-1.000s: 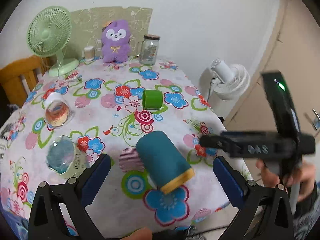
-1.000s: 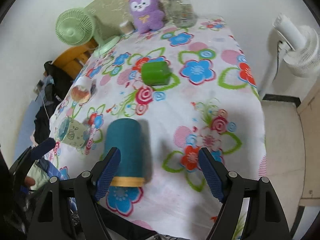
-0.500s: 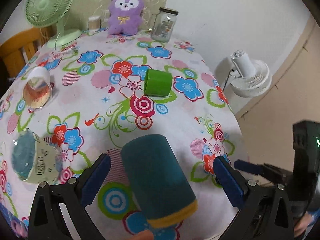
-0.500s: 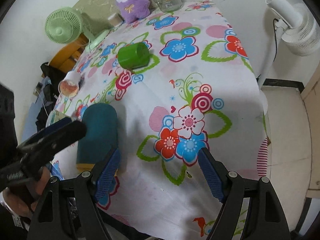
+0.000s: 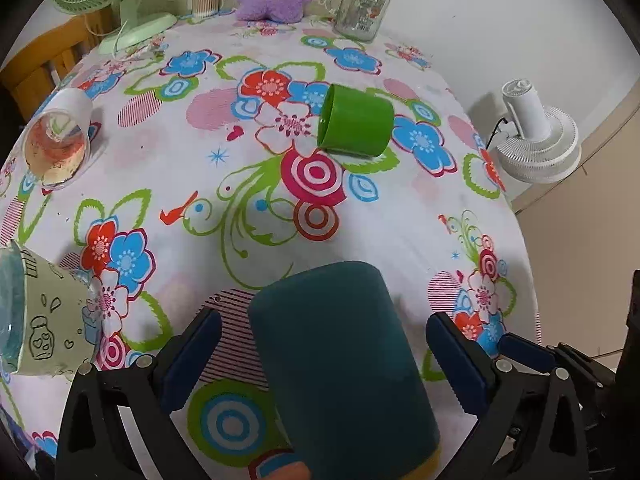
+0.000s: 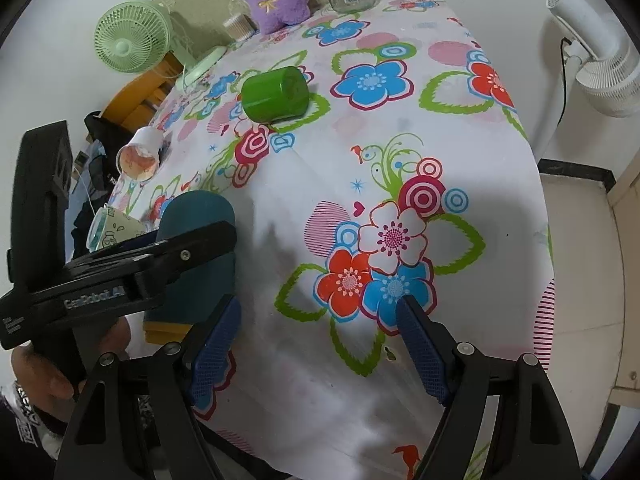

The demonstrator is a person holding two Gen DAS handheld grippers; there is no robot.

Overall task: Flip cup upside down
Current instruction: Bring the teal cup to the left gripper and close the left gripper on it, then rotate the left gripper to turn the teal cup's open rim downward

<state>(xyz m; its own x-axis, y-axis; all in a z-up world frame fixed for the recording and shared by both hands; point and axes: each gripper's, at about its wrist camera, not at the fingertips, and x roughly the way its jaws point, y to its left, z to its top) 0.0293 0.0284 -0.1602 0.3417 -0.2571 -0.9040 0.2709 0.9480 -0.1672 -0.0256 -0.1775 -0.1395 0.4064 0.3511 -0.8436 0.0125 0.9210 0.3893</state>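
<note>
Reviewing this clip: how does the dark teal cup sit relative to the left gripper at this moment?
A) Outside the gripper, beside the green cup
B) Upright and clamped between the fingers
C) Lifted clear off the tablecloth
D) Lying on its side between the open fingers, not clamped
D: the teal cup lies on its side on the tablecloth, with gaps either side to the fingers of the open left gripper.

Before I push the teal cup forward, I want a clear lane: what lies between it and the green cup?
Only bare flowered tablecloth lies between the teal cup and the green cup, shown in the left wrist view.
</note>
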